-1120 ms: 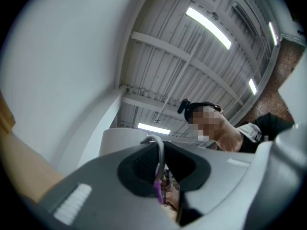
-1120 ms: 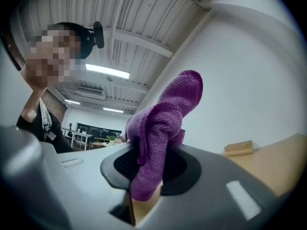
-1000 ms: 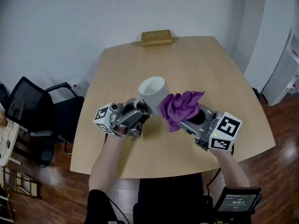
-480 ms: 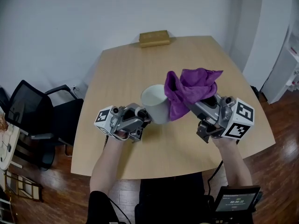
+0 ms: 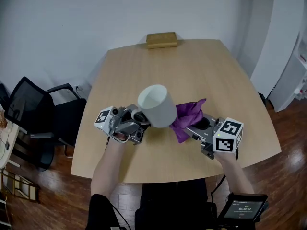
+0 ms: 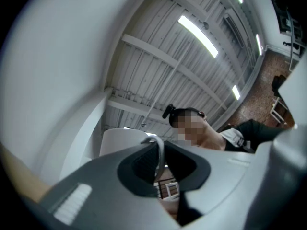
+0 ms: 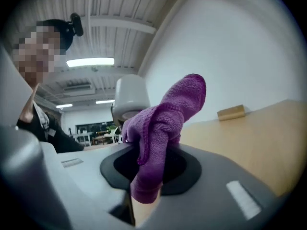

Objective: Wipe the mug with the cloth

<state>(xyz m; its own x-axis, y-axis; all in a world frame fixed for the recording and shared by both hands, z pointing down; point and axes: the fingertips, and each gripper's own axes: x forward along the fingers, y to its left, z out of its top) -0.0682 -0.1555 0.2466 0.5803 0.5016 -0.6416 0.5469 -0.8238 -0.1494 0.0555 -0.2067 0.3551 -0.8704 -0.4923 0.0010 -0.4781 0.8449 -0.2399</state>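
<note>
The mug [image 5: 158, 107] is plain white. It is held off the counter [image 5: 201, 71] between the two grippers and tilted so its mouth faces up toward the head camera; the inside shows only white. The left gripper [image 5: 139, 120] is at the mug's near left, its fingers [image 6: 96, 186] clenched on the thin handle [image 6: 159, 155]. The purple cloth [image 5: 188, 115] is bunched just right of the mug, at or against its side, and clamped in the right gripper [image 5: 193, 127]. The right gripper view shows the mug's base ring [image 7: 125, 115] from below and the cloth standing up from the fingers. The left gripper view shows the handle edge-on under ceiling lights [image 6: 199, 30]. A tan box [image 5: 161, 39] sits at the counter's far edge.
</note>
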